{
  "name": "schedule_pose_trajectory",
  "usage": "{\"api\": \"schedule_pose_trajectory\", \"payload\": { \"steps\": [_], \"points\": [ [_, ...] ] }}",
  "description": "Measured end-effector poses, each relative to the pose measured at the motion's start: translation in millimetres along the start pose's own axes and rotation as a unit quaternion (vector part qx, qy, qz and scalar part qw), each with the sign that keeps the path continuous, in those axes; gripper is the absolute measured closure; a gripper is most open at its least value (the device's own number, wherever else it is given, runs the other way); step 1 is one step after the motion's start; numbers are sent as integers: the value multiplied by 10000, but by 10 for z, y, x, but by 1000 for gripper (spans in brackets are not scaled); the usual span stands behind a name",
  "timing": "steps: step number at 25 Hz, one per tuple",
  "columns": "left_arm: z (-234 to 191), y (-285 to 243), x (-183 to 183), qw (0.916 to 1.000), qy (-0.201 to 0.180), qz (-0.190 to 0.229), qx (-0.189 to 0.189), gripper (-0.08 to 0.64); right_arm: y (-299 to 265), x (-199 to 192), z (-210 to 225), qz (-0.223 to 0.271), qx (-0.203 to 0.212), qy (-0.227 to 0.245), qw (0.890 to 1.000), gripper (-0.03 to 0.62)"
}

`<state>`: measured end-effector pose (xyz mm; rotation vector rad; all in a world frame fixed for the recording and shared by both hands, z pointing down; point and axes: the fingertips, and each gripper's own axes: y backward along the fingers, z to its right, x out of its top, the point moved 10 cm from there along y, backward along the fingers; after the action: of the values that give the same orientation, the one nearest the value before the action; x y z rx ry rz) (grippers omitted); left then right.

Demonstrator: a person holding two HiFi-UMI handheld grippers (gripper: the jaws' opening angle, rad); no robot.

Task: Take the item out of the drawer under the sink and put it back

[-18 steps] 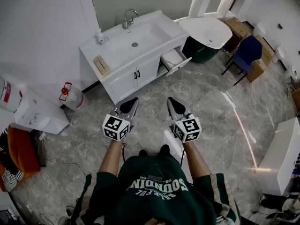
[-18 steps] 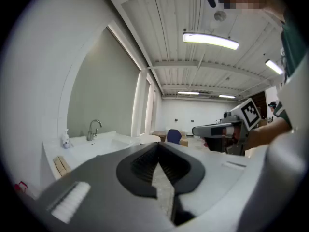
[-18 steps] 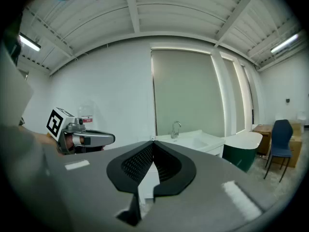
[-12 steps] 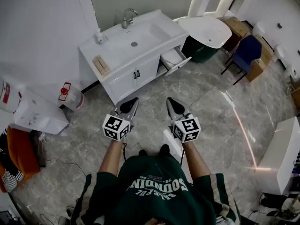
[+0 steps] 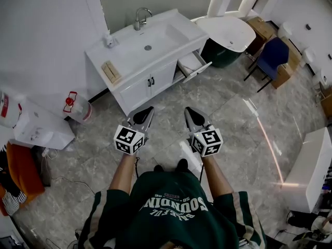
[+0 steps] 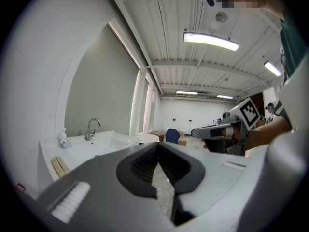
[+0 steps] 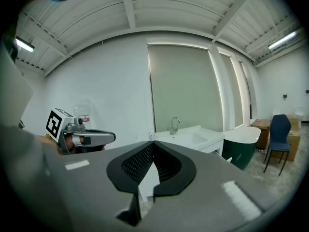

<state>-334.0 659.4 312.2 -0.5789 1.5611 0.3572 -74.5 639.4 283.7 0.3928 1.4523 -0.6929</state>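
Neither gripper has shifted: your grey left gripper (image 5: 147,110) and right gripper (image 5: 190,111) remain closed, empty, well short of the open white drawer (image 5: 194,66). Its item is unseen; approach squarely, opening jaws first.

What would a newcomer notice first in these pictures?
First the white sink cabinet at the top of the head view, with the drawer at its right end standing open. Then the left gripper and right gripper, held side by side over the marble floor in front of the person, fingers closed on nothing. A blue chair stands out at far right.
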Motion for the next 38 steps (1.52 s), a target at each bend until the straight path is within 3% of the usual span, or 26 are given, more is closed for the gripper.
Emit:
{"api": "schedule_pose_trajectory", "payload": {
  "steps": [10,22,31,38],
  "points": [
    [-147,-108,-51,9997,10,-76,-214,509,-43,-31,-32,-80,-237,-69,9997,590],
    [-280,-576,-80,9990,-24,-233,-371,509,-266,-97,351,-124,-394,-252,9988,590],
    [-439,-1295,11,9991,-47,-362,-216,509,-724,-2,1040,-89,-170,-336,9993,591],
    [-583,-2088,143,9990,44,-426,138,509,-1225,190,1868,-204,223,-342,9990,591]
  ]
}}
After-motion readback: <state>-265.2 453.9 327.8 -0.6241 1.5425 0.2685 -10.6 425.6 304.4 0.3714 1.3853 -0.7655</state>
